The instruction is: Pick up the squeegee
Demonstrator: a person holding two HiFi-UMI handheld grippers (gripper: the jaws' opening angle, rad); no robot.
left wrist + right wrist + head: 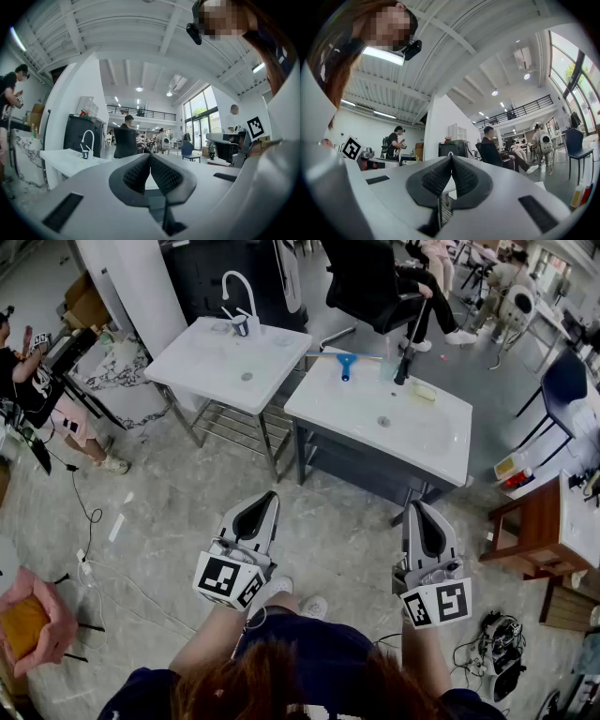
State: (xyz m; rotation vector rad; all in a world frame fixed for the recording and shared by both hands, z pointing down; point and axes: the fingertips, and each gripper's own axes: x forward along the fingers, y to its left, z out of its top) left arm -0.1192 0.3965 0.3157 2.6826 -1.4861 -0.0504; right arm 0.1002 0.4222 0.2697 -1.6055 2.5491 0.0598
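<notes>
1. Squeegee [346, 363] lies on the sink's [448, 465] far rim, well ahead of both grippers' tips and nearer the right gripper [417, 506].
2. Right and left gripper [270, 495] alike stand closed, tips meeting, holding nothing.
3. Best approach, likely: step closer, part the right jaws early, take the blue handle squarely — not the blade.

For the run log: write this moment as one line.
stage: not yet reaching | left gripper: jaws shut, empty | right gripper: jaws shut, empty | squeegee: lying on right-hand sink, untouched
</notes>
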